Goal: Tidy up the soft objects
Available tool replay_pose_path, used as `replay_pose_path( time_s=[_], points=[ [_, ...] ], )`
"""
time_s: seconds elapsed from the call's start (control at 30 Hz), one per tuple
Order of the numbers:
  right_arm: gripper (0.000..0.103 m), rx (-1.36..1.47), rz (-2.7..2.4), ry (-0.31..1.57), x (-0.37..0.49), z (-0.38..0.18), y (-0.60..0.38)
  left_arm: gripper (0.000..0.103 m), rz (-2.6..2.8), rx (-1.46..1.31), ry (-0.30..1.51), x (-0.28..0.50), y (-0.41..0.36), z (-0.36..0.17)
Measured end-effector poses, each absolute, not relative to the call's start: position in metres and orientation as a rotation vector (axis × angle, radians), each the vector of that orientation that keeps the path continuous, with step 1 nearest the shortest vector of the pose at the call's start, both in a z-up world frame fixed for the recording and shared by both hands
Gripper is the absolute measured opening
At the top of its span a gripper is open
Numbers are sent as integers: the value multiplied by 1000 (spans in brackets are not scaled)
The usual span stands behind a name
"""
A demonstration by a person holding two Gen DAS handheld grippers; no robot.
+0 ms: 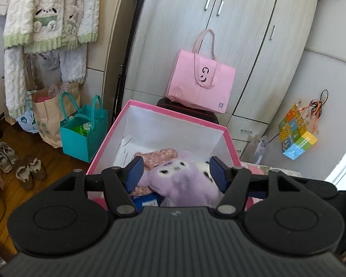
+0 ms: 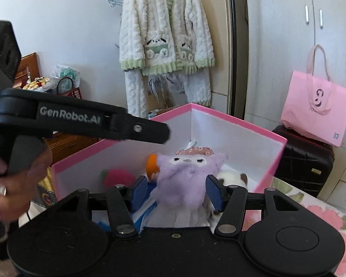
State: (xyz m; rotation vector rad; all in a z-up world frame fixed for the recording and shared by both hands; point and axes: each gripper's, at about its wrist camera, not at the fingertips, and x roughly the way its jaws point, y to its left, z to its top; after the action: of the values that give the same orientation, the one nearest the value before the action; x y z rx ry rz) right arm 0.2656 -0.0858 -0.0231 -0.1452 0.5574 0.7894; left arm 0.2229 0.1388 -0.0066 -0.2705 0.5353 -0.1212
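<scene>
Pink tote bag (image 1: 201,82), teal bag (image 1: 83,130), hanging fleece cardigan (image 2: 166,30), black suitcase (image 2: 304,159), shoes (image 1: 16,164)

Pink box (image 1: 228,136) is open on top, so entry from above is free. Far half of its interior is bare white wall and floor. Near half is crowded: purple plush (image 1: 184,180) mid, white plush (image 1: 204,166) beside it, floral fabric (image 1: 159,157) behind. In the right wrist view the left claw (image 2: 136,127) reaches over the box's left rim, blocking that side. Behind: suitcase (image 2: 304,159) and pink bag (image 2: 316,113).
</scene>
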Motion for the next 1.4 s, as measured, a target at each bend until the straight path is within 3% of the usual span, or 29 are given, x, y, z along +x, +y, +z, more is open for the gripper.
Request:
replay_pose_path(
  time_s=[0.9,1.13,1.23,1.3,1.4],
  points=[
    [78,-104,505,442,144,20,-201,70,-239,-111,419,89,68,32],
    [83,-104,416,439,116,16,-227,82,-242,-86,430,77,54,26],
    [85,-87,373,454,112,15,-236,94,-237,-71,455,79,49,23],
    [98,-74,333,458,112,17,-239,100,-236,-58,470,82,45,23],
    [103,-63,280,485,113,17,-243,101,-219,-35,509,88,39,23]
  ],
)
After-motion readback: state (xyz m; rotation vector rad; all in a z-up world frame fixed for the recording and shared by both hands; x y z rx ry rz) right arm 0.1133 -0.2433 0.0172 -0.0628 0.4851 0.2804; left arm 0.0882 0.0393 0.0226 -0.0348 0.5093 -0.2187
